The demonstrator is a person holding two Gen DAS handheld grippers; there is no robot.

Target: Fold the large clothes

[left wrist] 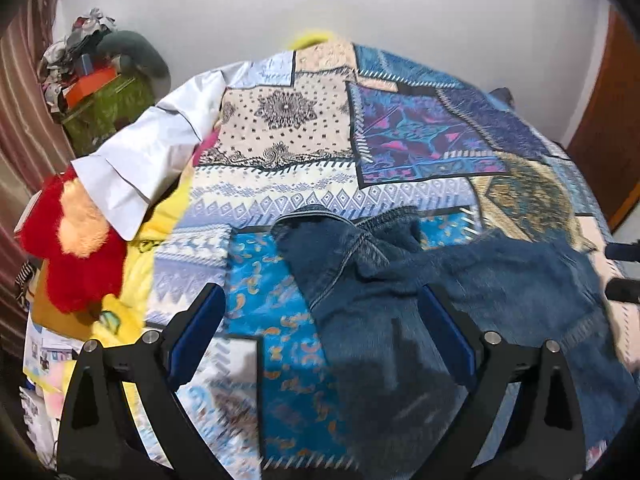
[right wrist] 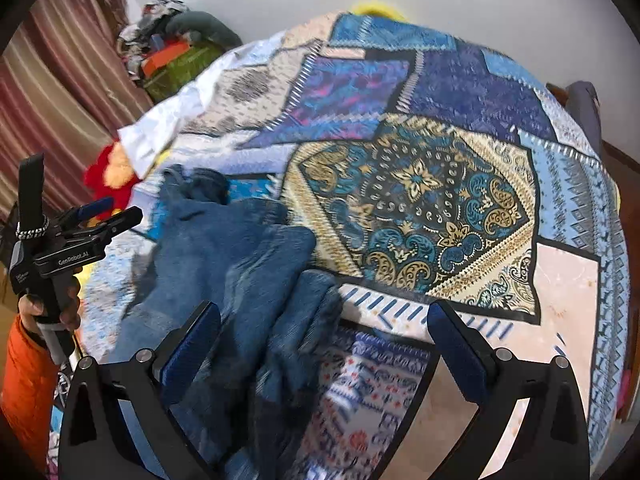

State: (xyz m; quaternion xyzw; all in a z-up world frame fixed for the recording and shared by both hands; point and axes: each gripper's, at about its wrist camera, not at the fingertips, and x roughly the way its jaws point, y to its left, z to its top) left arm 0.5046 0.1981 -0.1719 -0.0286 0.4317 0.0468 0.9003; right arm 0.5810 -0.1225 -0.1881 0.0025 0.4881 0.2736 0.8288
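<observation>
Lying rumpled, one jeans (left wrist: 400,300), two grippers (left wrist: 324,312) agape

Both cams sit just behind their own fingers, angled down close over the bed. They share the jeans (left wrist: 400,300) and patchwork bedspread (right wrist: 440,200); right one catches the left gripper (right wrist: 108,216) off its left side.

My left gripper (left wrist: 324,308) hangs wide open over the bed, one blue-padded finger above the patchwork bedspread (left wrist: 288,140), the other above the rumpled blue jeans (left wrist: 400,300) lying on it. A white shirt (left wrist: 156,156) lies at the bedspread's left edge, its sleeve reaching a red plush toy (left wrist: 76,264). The fingertips of my right gripper (left wrist: 622,272) poke in from the right edge, apart.
</observation>
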